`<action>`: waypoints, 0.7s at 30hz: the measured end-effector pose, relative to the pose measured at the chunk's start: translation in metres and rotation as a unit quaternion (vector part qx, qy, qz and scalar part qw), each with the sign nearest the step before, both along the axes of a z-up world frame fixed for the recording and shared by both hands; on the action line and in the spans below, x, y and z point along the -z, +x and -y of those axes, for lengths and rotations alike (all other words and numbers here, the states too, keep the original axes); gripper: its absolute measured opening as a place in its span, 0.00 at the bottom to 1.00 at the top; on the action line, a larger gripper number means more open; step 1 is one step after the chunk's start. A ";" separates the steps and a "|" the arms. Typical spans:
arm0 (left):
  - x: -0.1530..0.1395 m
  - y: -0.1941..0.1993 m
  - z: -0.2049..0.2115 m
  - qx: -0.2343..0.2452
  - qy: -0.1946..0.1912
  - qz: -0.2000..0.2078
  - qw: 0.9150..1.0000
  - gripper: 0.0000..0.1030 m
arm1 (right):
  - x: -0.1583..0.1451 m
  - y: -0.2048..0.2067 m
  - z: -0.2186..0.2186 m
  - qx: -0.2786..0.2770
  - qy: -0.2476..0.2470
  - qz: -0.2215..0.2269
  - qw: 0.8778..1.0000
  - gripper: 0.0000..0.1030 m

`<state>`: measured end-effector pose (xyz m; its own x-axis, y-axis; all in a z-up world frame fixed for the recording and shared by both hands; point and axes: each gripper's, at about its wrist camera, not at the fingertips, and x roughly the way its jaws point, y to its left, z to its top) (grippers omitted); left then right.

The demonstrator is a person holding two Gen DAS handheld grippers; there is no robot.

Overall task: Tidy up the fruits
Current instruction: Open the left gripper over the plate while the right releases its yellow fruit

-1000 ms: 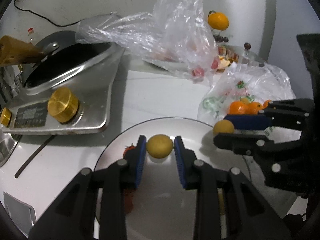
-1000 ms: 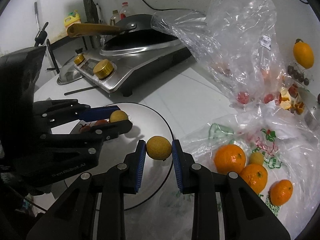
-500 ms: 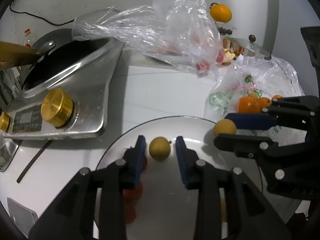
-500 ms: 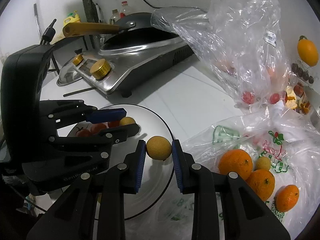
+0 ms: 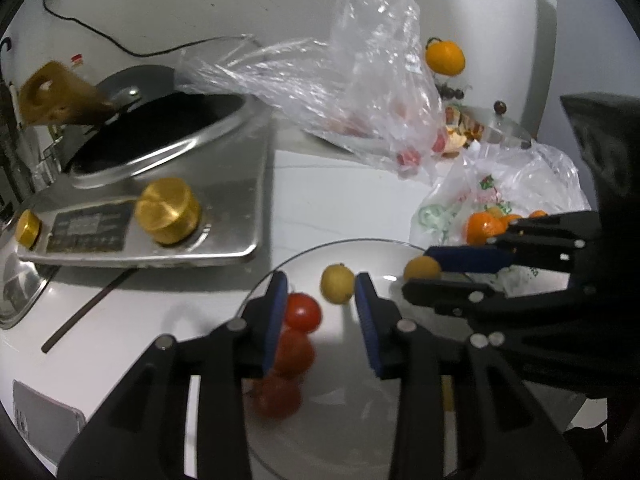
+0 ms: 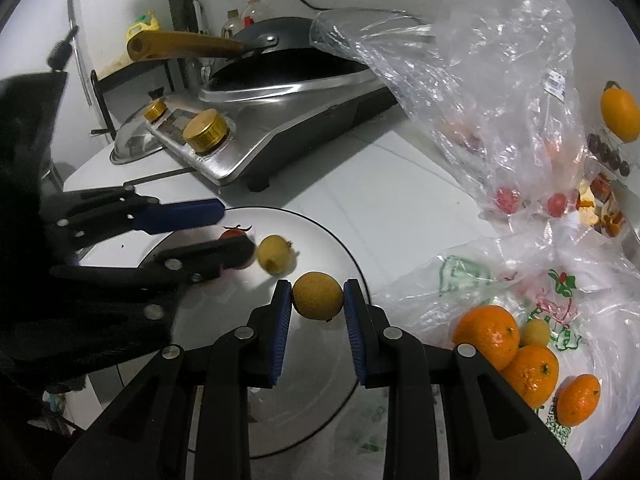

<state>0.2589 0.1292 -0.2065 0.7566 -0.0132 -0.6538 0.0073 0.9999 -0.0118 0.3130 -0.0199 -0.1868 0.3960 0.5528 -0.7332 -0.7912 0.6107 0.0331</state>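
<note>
A round metal plate [image 5: 360, 420] [image 6: 320, 380] lies on the white counter. My left gripper [image 5: 320, 300] [image 6: 208, 230] is open over it. A small yellow fruit [image 5: 337, 283] [image 6: 273, 253] lies loose on the plate between its fingers. Red tomatoes [image 5: 303, 312] [image 6: 234, 234] lie on the plate beside the left finger. My right gripper [image 6: 318, 300] [image 5: 430, 274] is shut on a second yellow-brown fruit [image 6: 318, 296] [image 5: 422, 269] above the plate's near right rim.
A printed plastic bag [image 6: 560, 292] at right holds oranges [image 6: 486, 336] [image 5: 482, 226]. A clear bag [image 6: 500, 92] with tomatoes leans over a steel cooker [image 5: 160, 208] [image 6: 280, 120] with a wok. A lone orange [image 5: 445, 58] sits at the back.
My left gripper opened and drew back, letting go of the yellow fruit, which now lies on the plate. The right gripper still holds its fruit near the plate's rim.
</note>
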 end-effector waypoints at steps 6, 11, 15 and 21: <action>0.000 -0.014 -0.015 -0.008 -0.008 0.008 1.000 0.36 | 0.005 0.000 -0.015 0.000 -0.014 0.000 1.000 0.28; 0.001 -0.019 -0.025 -0.011 -0.008 0.008 1.000 0.36 | 0.007 0.002 -0.025 0.005 -0.017 0.002 1.000 0.28; 0.002 -0.020 -0.032 -0.011 -0.009 0.007 1.000 0.36 | 0.011 0.006 -0.032 0.013 -0.021 0.000 1.000 0.28; 0.002 -0.020 -0.038 -0.005 -0.011 0.005 1.000 0.36 | 0.013 0.010 -0.037 0.022 -0.021 -0.004 1.000 0.28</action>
